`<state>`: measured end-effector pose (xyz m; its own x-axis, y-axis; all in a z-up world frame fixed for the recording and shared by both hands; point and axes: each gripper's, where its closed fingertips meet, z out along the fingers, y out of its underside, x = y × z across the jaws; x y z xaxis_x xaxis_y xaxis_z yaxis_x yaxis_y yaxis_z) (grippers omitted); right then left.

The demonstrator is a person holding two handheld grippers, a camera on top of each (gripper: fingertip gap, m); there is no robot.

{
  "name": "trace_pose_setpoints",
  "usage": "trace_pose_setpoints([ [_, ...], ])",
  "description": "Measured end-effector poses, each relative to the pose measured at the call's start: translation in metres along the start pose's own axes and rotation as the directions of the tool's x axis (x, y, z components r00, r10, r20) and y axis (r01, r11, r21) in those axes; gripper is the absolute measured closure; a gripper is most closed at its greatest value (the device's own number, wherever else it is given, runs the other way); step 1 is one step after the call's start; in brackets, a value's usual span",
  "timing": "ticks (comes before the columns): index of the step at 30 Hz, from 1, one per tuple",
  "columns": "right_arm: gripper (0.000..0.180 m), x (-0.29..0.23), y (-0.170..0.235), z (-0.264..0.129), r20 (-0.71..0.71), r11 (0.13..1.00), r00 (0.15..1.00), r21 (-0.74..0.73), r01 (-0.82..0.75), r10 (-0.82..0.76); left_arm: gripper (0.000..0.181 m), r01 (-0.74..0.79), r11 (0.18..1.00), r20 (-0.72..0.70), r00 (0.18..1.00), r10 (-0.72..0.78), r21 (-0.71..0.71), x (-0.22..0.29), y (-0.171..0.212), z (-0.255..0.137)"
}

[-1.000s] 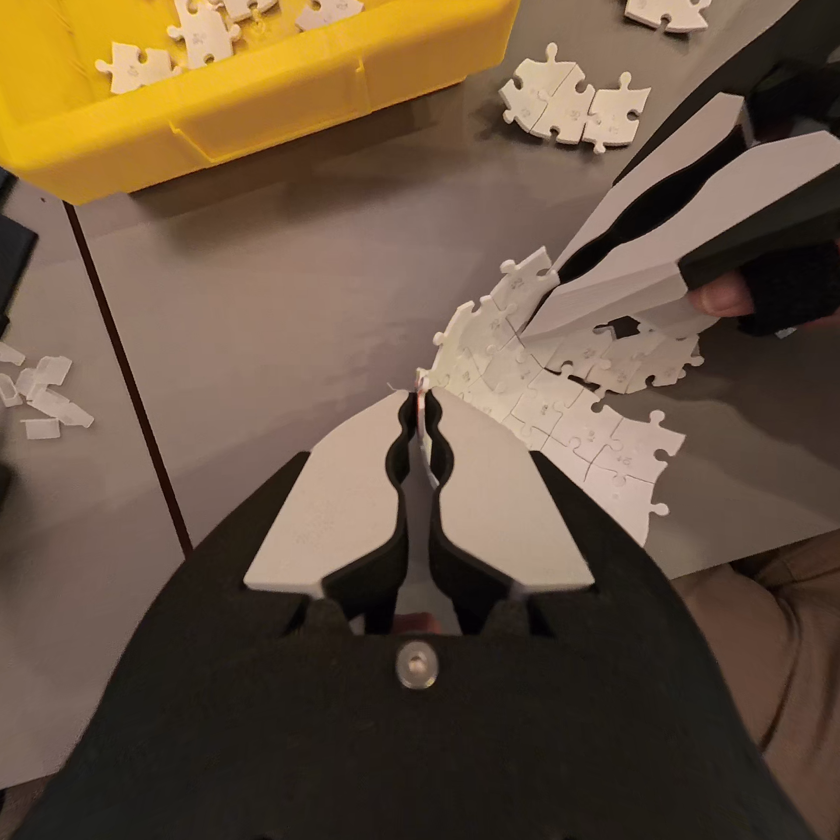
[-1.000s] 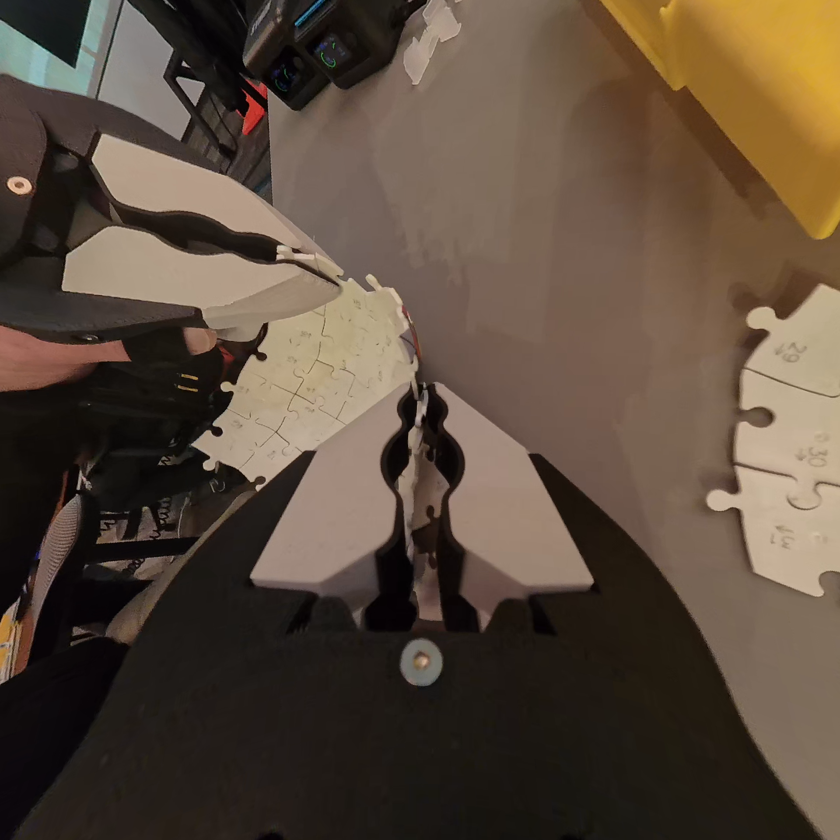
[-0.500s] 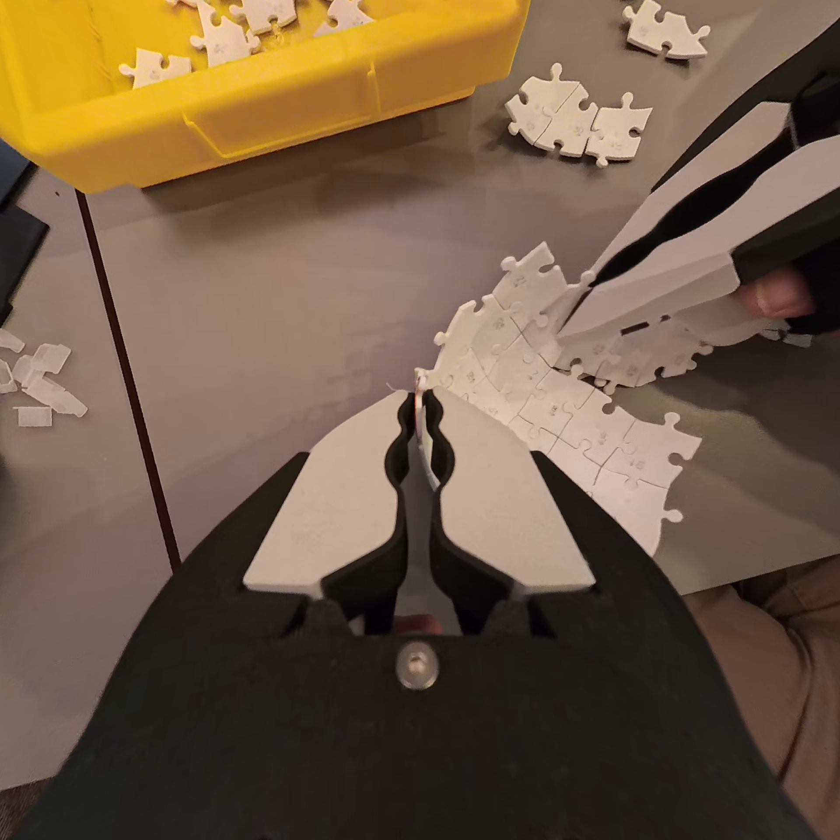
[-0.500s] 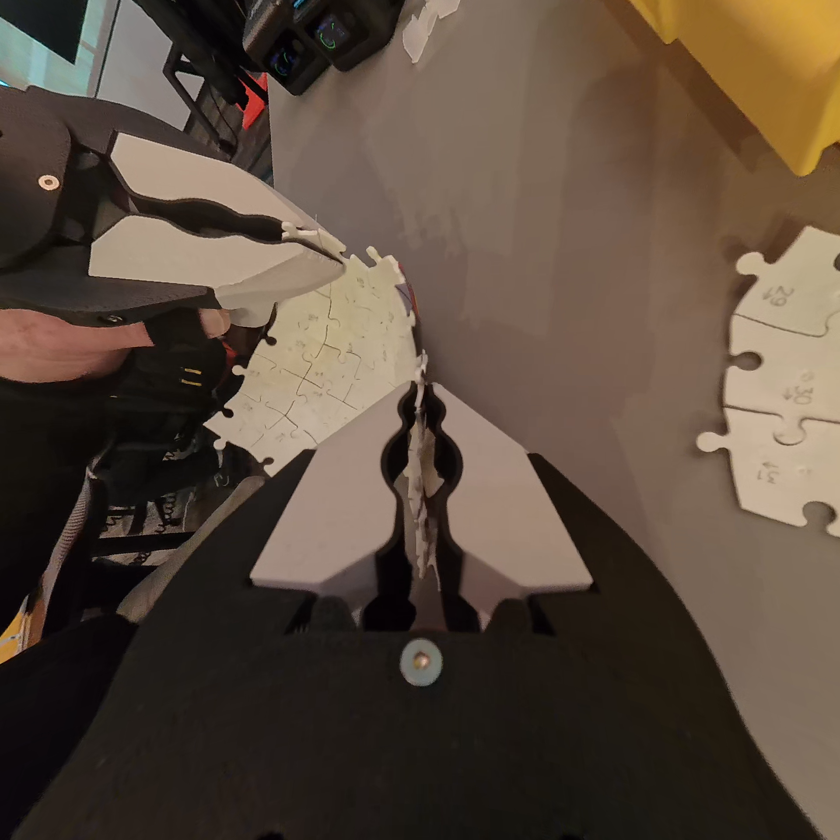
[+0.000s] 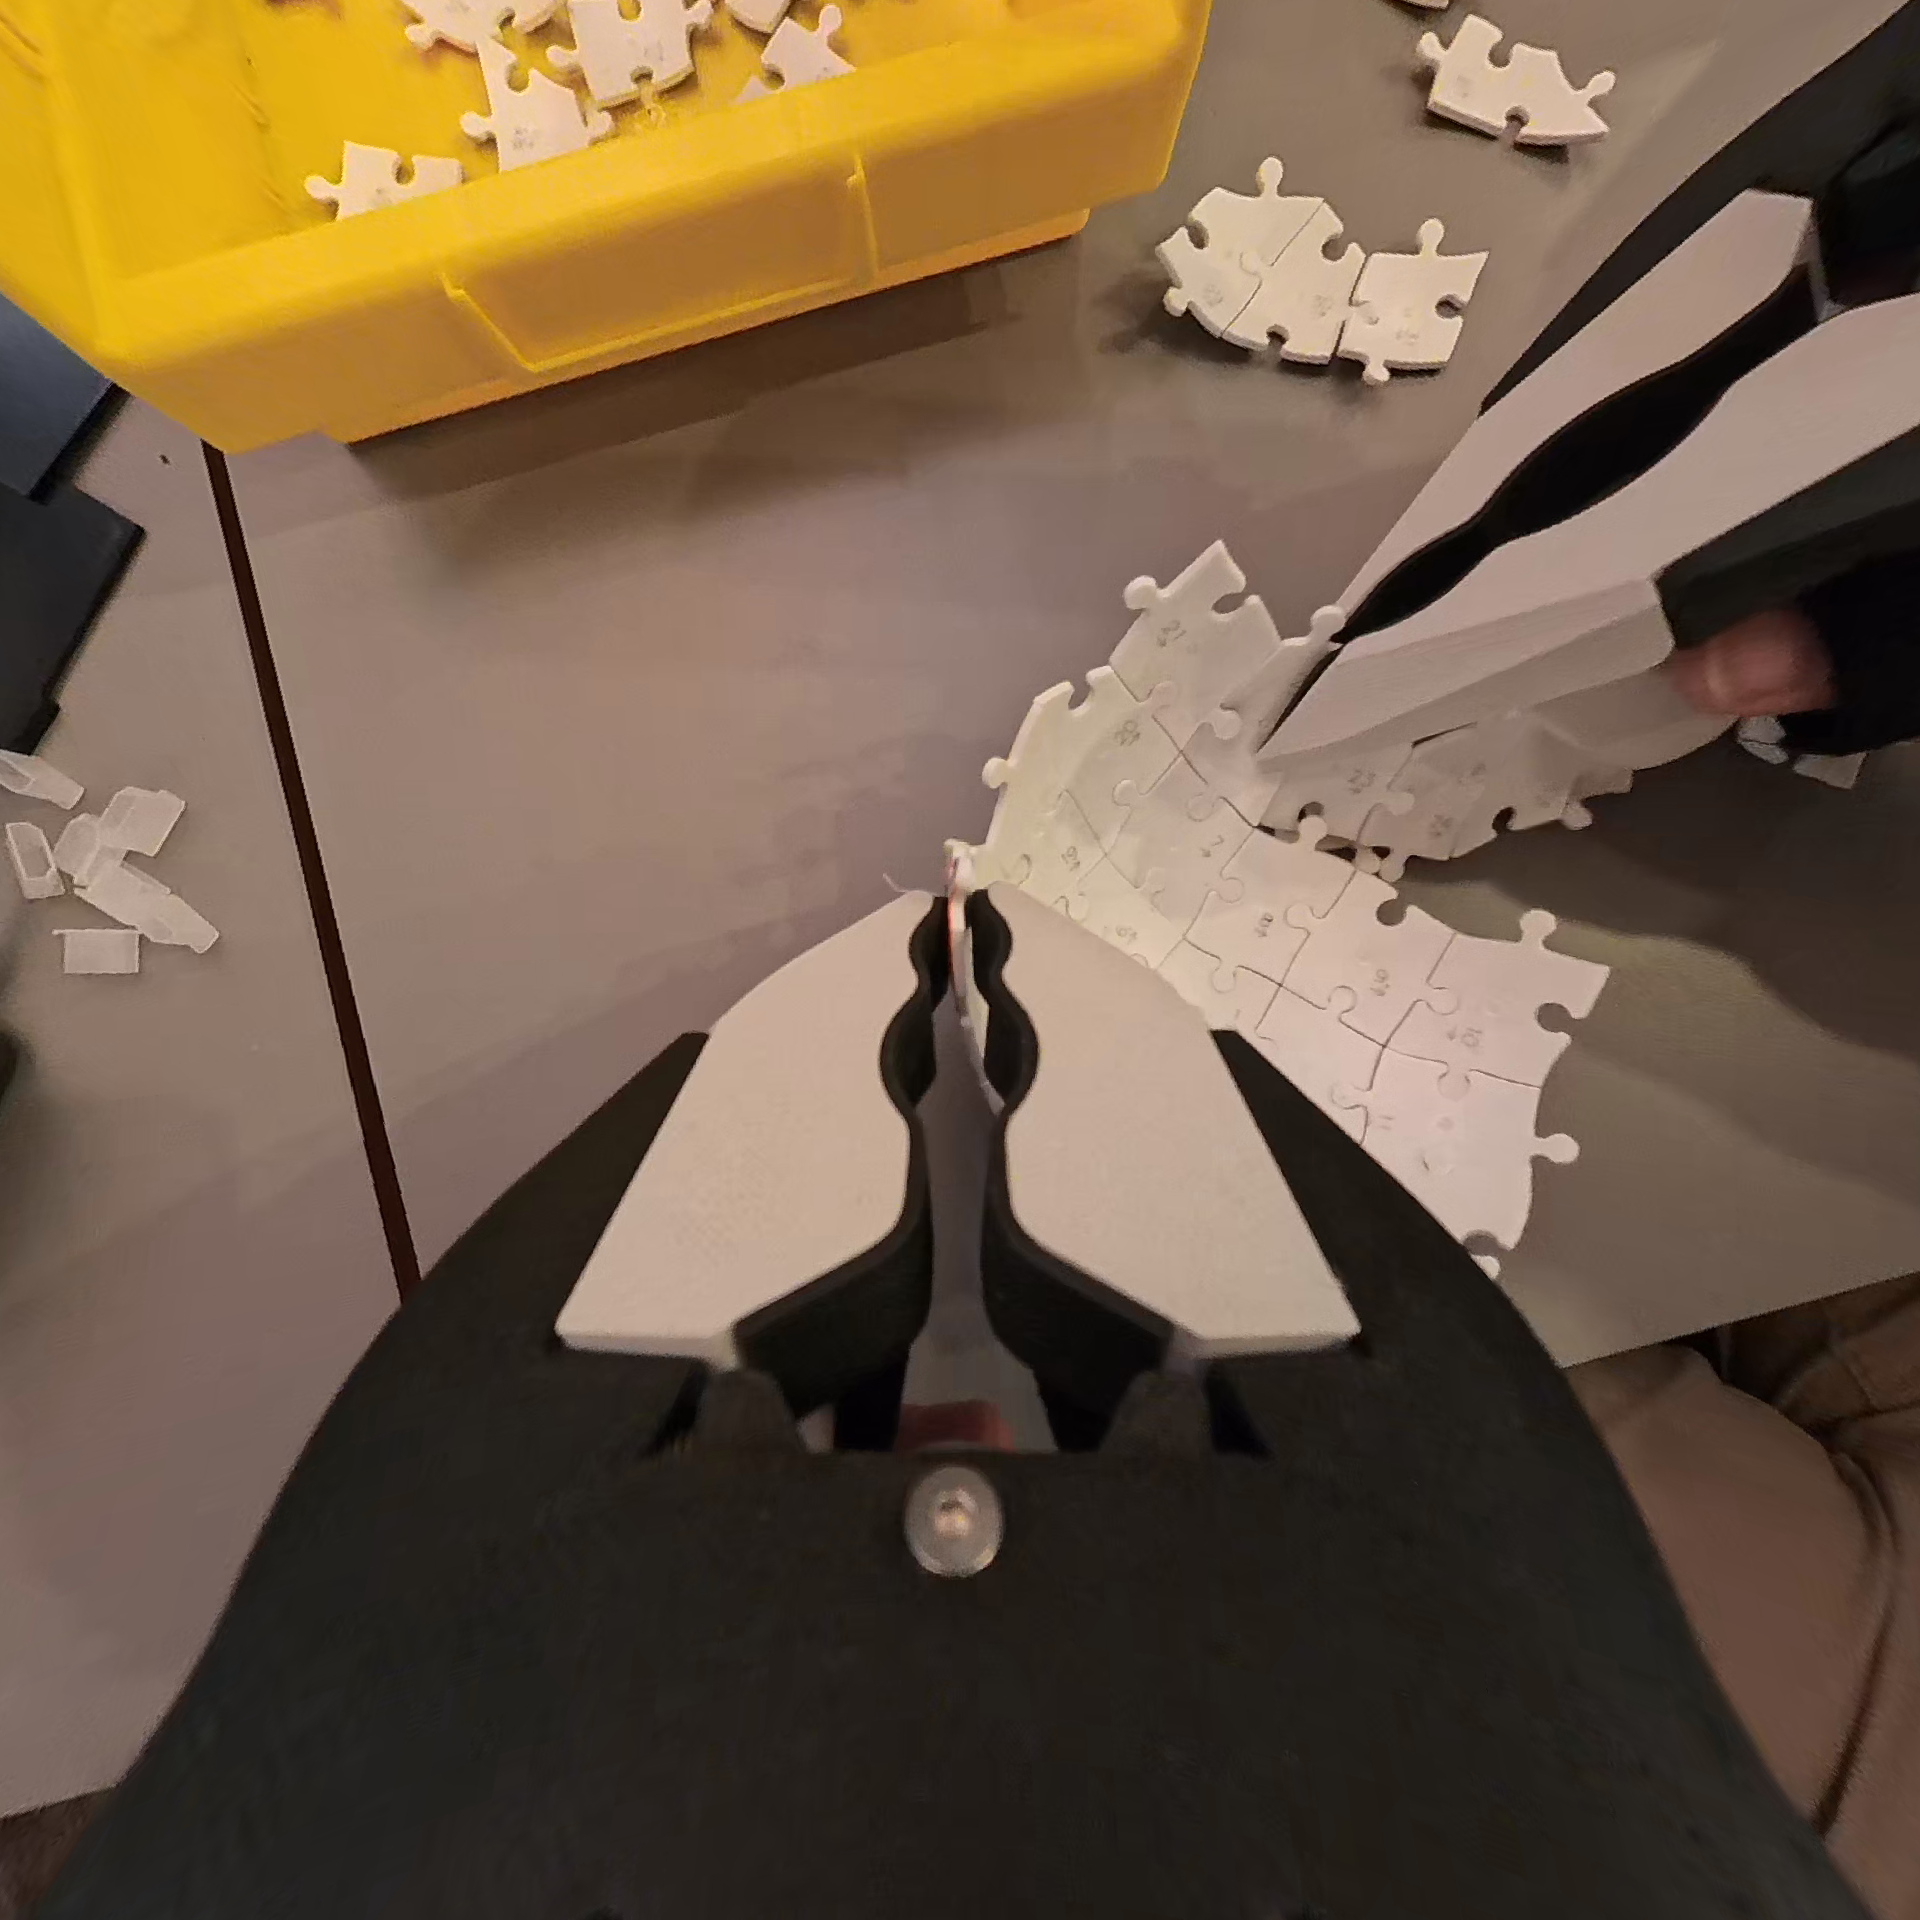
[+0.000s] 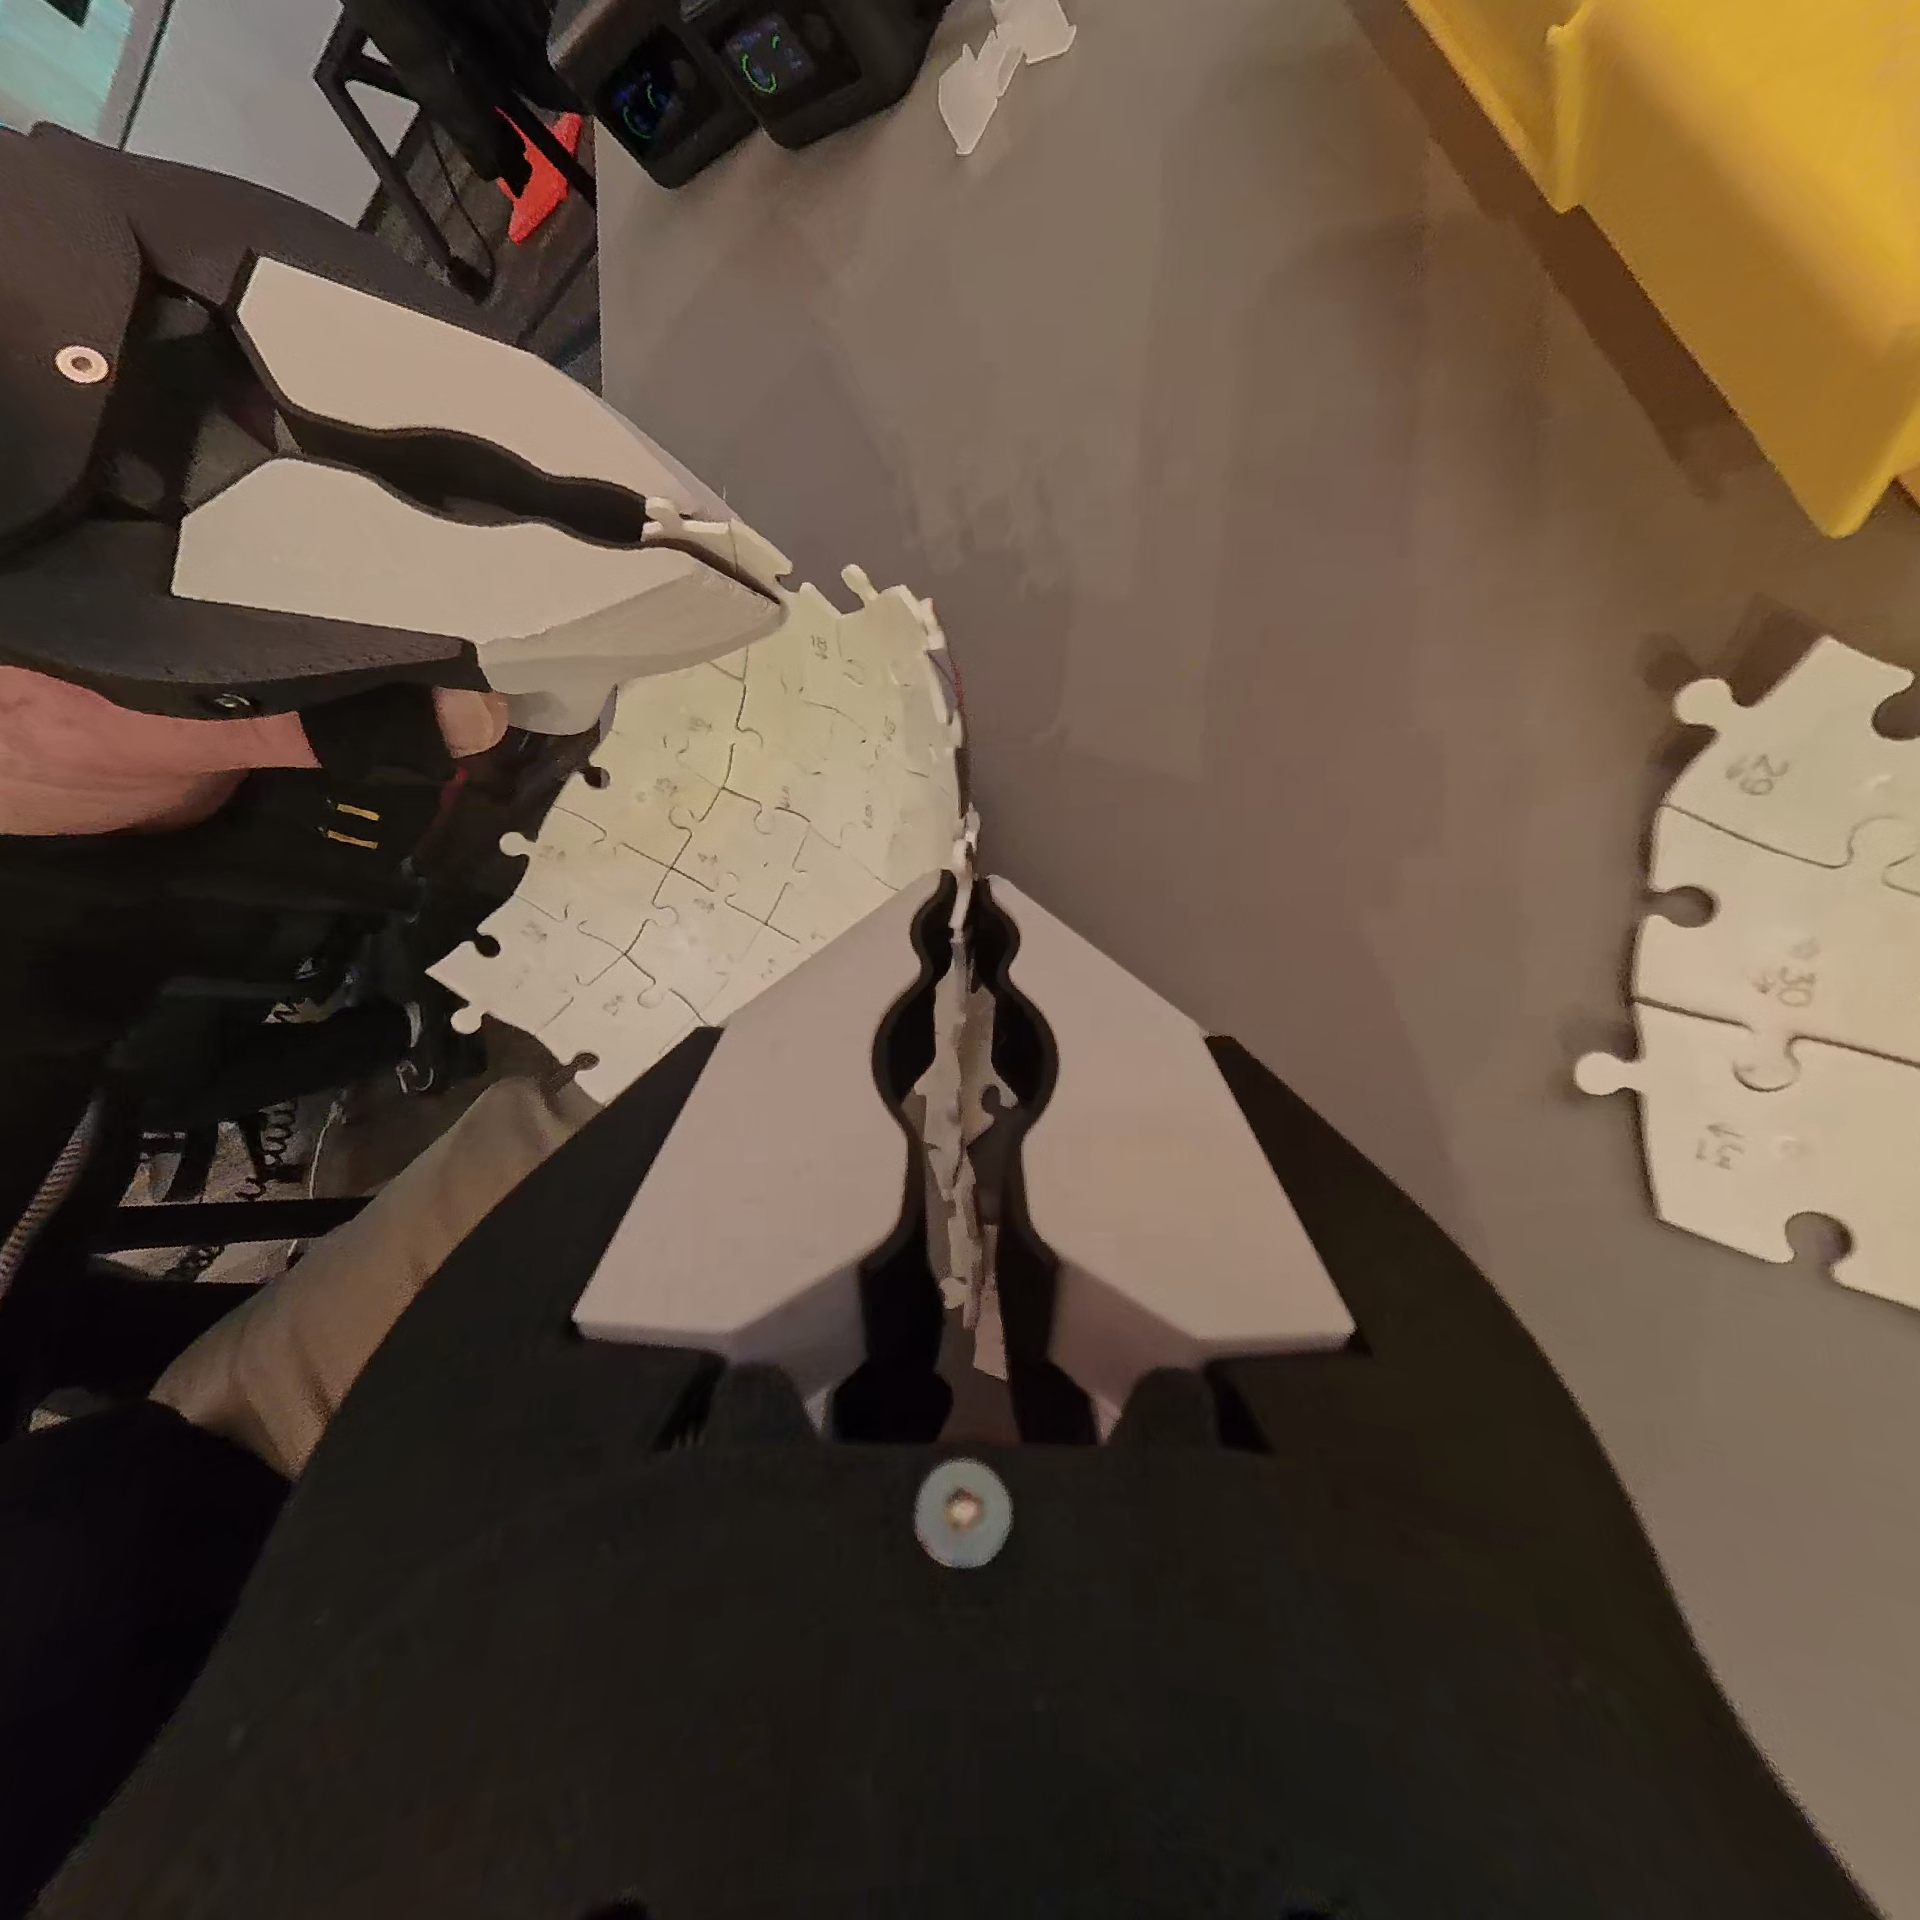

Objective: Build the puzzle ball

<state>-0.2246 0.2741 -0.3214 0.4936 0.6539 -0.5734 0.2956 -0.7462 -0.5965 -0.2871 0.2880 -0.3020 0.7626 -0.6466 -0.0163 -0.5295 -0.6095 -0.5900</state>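
A curved white shell of joined puzzle pieces [image 5: 1299,966] hangs above the grey table. My left gripper [image 5: 961,904] is shut on the shell's left edge. In the left wrist view my right gripper [image 5: 1314,675] comes in from the upper right, shut on a short strip of joined pieces [image 5: 1455,805] held against the shell's upper edge. I cannot tell whether the strip is locked into the shell. In the right wrist view my right gripper [image 6: 961,883] holds that strip edge-on [image 6: 951,1122]. The shell [image 6: 727,831] lies to the left, with the left gripper [image 6: 764,577] gripping its far rim.
A yellow bin [image 5: 675,270] with loose white pieces stands at the back left. Three joined pieces [image 5: 1320,291] and another small cluster [image 5: 1517,88] lie on the table behind. Clear plastic bits [image 5: 104,873] lie beyond a dark table seam [image 5: 301,831]. Black devices [image 6: 717,83] sit at the far edge. My right fingertips sit around 7 cm from my left ones.
My right gripper has slid with its strip to the right along the shell's upper edge. The left gripper keeps its hold, and more of the yellow bin shows.
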Motion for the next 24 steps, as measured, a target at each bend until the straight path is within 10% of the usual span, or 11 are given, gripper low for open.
trace_pose_setpoints([
  [13, 0.179, 0.0, -0.002, 0.0, 0.002, 1.0, 1.0, 0.003, 0.004, -0.004, 0.153, -0.06, 0.994, -0.13, 0.989, 0.072, 0.095, -0.004, -0.017, -0.021],
  [24, 0.18, -0.002, -0.003, 0.0, 0.0, 1.0, 1.0, 0.001, 0.029, -0.029, 0.152, -0.614, 0.783, -0.328, 0.763, 0.556, -0.101, 0.023, -0.036, 0.011],
])
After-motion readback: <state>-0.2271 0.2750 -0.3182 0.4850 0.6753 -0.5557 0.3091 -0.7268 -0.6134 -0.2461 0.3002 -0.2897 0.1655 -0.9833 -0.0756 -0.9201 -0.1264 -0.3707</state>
